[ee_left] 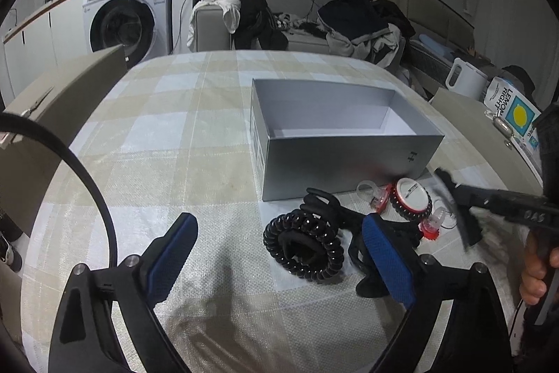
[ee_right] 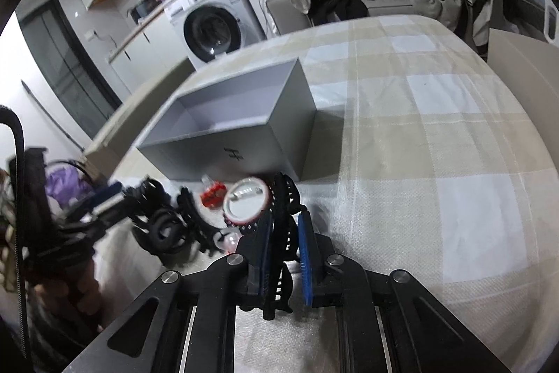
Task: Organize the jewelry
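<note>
My right claw [ee_right: 283, 242] is pinching a black toothed plastic hair clip [ee_right: 283, 198] between its blue pads, the clip standing upright between them and rising past the tips. My left claw [ee_left: 279, 243] is spread wide above the bench [ee_left: 174, 142], which wears a beige-and-white checked cloth; nothing is pressed between its pads.

Between the left claw's blue fingers [ee_left: 387, 254] lies a black coiled spiral hair tie [ee_left: 303, 245], flat on the cloth. Just beside it, partly behind the right-hand finger, is another black hair clip [ee_left: 328, 201]. Further right sits a round badge with a red rim and white face [ee_left: 410, 198], ringed by a dark studded band, with small red-and-clear plastic pieces [ee_left: 379, 198] touching it.

Behind this heap stands an open grey rectangular cardboard box [ee_left: 349, 159], its inside bare and pale. The badge lies close against the box's front wall.

My hand [ee_left: 532, 271] shows at the left view's right edge, gripping the other tool's handle.
</note>
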{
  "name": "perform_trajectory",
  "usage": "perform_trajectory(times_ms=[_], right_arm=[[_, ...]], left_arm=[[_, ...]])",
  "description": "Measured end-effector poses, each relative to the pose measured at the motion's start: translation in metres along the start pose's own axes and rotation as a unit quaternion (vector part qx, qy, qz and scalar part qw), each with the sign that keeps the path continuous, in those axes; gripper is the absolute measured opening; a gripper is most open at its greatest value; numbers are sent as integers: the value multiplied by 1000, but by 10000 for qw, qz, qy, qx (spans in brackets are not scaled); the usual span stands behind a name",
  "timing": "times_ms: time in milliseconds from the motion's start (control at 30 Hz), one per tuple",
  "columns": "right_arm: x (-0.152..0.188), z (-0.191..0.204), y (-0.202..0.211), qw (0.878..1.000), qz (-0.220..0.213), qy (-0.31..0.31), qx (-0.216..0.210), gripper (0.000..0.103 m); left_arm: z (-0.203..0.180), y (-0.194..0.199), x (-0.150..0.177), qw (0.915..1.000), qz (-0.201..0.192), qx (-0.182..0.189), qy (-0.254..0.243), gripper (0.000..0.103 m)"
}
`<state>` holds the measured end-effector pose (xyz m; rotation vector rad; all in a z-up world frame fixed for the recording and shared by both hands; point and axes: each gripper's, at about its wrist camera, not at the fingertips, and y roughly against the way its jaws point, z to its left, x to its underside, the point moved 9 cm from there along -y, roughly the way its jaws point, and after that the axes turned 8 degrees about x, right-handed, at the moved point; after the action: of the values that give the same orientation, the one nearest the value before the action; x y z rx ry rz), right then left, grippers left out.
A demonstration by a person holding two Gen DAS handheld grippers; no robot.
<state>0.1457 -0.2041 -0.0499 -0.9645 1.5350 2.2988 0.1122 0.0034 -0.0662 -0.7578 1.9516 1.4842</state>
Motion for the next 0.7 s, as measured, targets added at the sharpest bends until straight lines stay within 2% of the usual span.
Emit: perform_trajectory(times_ms=[200, 333, 433, 700], right_arm=[[-4, 1, 10, 9998, -131, -63, -139, 14], [-5, 5, 12, 9997, -158, -46, -197, 14], [-5, 7, 12, 9996, -159, -11, -226, 14], [-6, 7, 13, 9996, -185, 4, -234, 14]], left_arm=[[-6, 4, 7, 9998, 101, 176, -91, 91], [-5, 3, 8, 9996, 152, 231, -87, 70], [-5, 1, 9, 9991, 242, 333, -21, 61], [-4, -6, 11, 9977, 428, 512, 109, 61]])
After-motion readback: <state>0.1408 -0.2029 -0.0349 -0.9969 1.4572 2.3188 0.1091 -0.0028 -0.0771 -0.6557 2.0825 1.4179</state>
